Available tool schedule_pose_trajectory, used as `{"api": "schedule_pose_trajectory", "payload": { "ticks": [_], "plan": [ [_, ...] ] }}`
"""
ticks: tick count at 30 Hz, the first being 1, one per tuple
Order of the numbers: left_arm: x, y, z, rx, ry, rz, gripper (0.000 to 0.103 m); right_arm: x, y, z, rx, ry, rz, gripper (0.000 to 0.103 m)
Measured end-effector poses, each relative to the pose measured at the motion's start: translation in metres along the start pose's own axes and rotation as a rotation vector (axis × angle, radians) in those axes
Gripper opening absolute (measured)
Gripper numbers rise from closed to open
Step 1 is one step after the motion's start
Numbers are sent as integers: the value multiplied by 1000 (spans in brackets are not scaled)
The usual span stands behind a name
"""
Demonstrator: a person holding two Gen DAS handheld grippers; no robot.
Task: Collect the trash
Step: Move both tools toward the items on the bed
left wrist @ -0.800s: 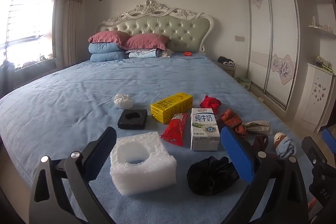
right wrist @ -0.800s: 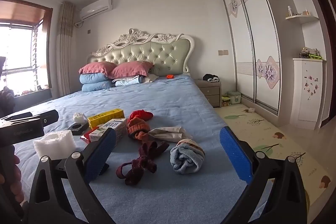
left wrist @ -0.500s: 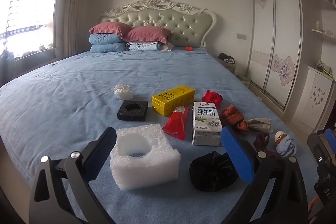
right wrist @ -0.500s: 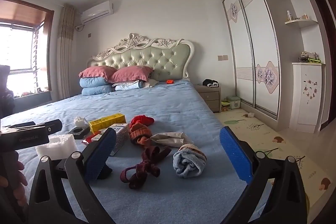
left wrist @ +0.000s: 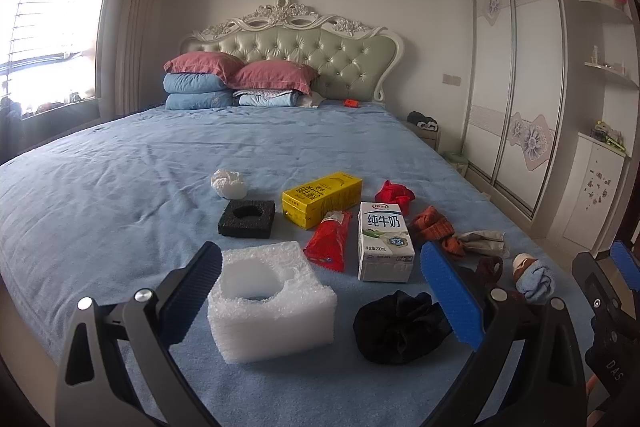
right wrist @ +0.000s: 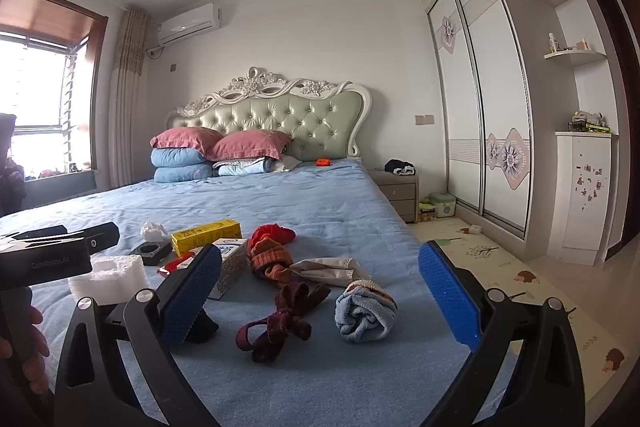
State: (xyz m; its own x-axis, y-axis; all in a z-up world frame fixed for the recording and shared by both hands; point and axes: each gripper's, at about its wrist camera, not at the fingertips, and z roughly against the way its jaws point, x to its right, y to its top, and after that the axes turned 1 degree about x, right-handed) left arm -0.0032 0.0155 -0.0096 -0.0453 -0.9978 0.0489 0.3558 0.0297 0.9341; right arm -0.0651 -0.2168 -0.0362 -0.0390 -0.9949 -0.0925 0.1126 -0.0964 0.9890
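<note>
Closer now, left claw [left wrist: 320,295] gapes over white foam block [left wrist: 272,303]; black cloth [left wrist: 400,327] beside; right claw [right wrist: 320,295] released above socks [right wrist: 280,323].

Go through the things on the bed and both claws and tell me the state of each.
left claw: open, empty
right claw: open, empty
white foam block: resting, hollow up
black foam block: lying flat
milk carton: upright
yellow box: on its side
red wrapper: lying flat
blue sock: rolled up

I saw the blue bed [left wrist: 120,187] carrying white foam [left wrist: 272,303], black foam [left wrist: 247,219], a yellow box [left wrist: 322,199], a milk carton [left wrist: 384,243], socks [right wrist: 280,323] and stacked pillows [left wrist: 200,79].
</note>
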Motion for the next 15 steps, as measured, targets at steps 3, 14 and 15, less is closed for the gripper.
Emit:
{"api": "schedule_pose_trajectory", "payload": {
  "ticks": [3, 14, 15],
  "plan": [
    [0, 0, 1, 7, 0, -3, 99, 0, 1, -2, -12, -16, -5, 95],
    [-7, -2, 3, 32, -17, 10, 99, -4, 12, -5, -11, -111, 17, 95],
    [-7, -2, 3, 32, -15, 8, 99, -3, 12, -4, -8, -113, 14, 95]
  ]
}}
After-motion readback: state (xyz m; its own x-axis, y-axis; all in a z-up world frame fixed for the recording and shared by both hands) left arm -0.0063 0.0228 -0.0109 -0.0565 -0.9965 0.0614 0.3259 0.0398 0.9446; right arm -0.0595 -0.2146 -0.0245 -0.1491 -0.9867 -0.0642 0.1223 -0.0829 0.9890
